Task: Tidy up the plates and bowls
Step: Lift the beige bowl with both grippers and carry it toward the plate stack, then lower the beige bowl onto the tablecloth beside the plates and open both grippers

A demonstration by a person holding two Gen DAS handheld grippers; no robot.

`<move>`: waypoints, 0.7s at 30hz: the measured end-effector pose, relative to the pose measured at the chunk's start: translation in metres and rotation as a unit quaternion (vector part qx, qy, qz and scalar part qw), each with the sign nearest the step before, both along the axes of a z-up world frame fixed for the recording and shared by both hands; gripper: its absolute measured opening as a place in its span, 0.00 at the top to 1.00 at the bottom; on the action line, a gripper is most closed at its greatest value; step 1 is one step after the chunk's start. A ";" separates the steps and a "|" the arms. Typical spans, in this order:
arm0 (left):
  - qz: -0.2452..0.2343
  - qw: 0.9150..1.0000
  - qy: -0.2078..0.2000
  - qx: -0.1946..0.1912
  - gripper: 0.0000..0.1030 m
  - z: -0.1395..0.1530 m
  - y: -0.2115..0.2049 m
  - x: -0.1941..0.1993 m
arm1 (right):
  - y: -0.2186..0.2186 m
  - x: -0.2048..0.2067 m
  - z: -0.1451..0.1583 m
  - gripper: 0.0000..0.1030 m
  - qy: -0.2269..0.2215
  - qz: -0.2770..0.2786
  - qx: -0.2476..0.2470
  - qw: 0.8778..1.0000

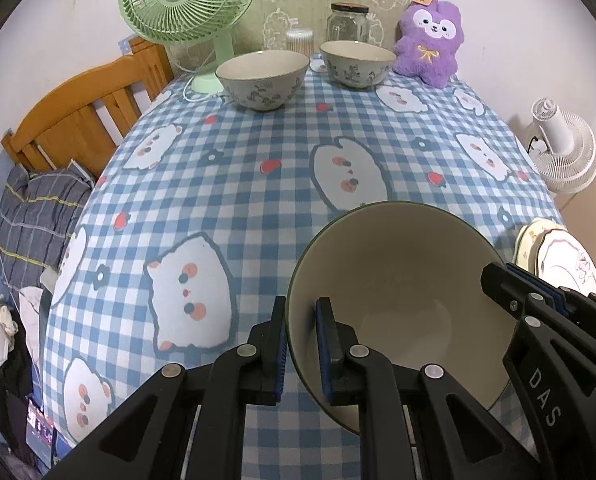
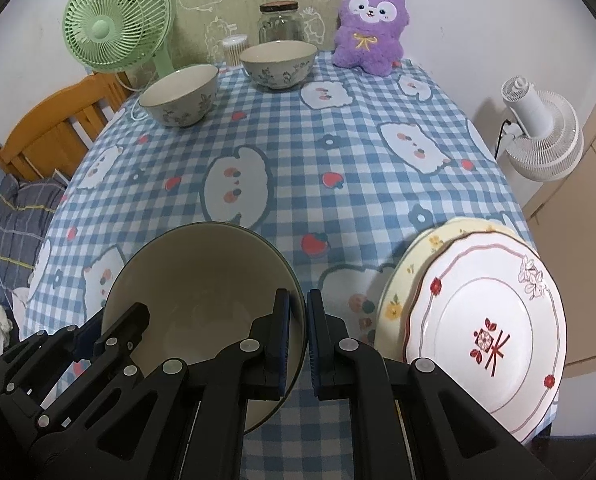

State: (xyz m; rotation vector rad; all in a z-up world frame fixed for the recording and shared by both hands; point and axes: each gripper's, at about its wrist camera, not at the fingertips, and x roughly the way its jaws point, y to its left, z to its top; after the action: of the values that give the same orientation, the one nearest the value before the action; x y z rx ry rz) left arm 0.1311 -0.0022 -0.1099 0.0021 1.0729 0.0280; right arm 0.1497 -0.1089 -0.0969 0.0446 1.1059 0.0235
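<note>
Left wrist view: the left gripper (image 1: 301, 344) has its jaws clamped on the near-left rim of a large cream bowl (image 1: 401, 304), one blue pad outside the wall and one inside. The right gripper (image 1: 509, 286) pinches the opposite rim. The bowl sits at the near edge of the checked tablecloth (image 1: 258, 184); whether its foot touches the cloth cannot be told. Far beyond the bowl stand two smaller patterned bowls, the left one (image 1: 262, 79) and the right one (image 1: 357, 63), well apart from it. Behind them are a green fan (image 1: 190, 4), a glass jar (image 1: 347, 22) and a purple plush toy (image 1: 429, 40). Just right of the large bowl, plate edges (image 1: 557, 256) show.

Right wrist view: the right gripper (image 2: 298, 340) is closed tight on the bowl's (image 2: 202, 280) right rim, and the left gripper (image 2: 110, 332) grips the far side. Just right of the bowl lies a white plate with red flowers (image 2: 485, 332) stacked on a yellow-flowered plate (image 2: 413, 264).

The bowl looks like glazed ceramic: stiff, fairly heavy, slick and breakable, so a two-sided rim hold seems the sound choice, with pads well seated over the lip. The plate stack close to the right is the likeliest thing to be knocked; the cloth between this bowl and the two far bowls lies free.
</note>
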 end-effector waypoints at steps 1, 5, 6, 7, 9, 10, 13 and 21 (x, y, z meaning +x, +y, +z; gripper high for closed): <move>0.001 1.000 0.002 -0.001 0.90 -0.001 -0.001 -0.001 | 0.000 -0.002 -0.001 0.89 0.001 0.001 -0.001 1.000; 0.003 1.000 -0.001 0.001 0.90 -0.003 -0.001 -0.005 | 0.001 -0.006 -0.002 0.89 -0.003 0.004 -0.005 1.000; 0.004 1.000 0.000 0.000 0.90 -0.004 -0.001 -0.005 | 0.002 -0.006 -0.002 0.89 -0.003 0.004 -0.006 1.000; 0.003 1.000 0.001 0.000 0.90 -0.004 -0.001 -0.006 | 0.002 -0.007 -0.002 0.88 -0.002 0.004 -0.008 1.000; 0.000 1.000 0.003 -0.004 0.89 -0.004 -0.001 -0.007 | 0.001 -0.006 -0.003 0.84 0.006 -0.003 -0.002 1.000; -0.003 1.000 0.004 -0.005 0.86 -0.004 -0.002 -0.007 | 0.002 -0.007 -0.004 0.82 0.008 -0.003 -0.004 1.000; -0.013 1.000 0.006 -0.005 0.74 -0.004 -0.005 -0.007 | 0.005 -0.008 -0.004 0.67 0.009 0.010 0.006 1.000; -0.004 1.000 0.015 -0.024 0.40 -0.002 -0.002 -0.009 | -0.003 -0.012 0.003 0.21 -0.008 -0.008 0.011 1.000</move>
State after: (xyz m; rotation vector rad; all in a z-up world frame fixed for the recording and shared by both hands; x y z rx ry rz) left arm 0.1224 -0.0039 -0.1119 -0.0373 1.1038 -0.0046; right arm 0.1378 -0.1116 -0.0938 0.0743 1.0897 0.0213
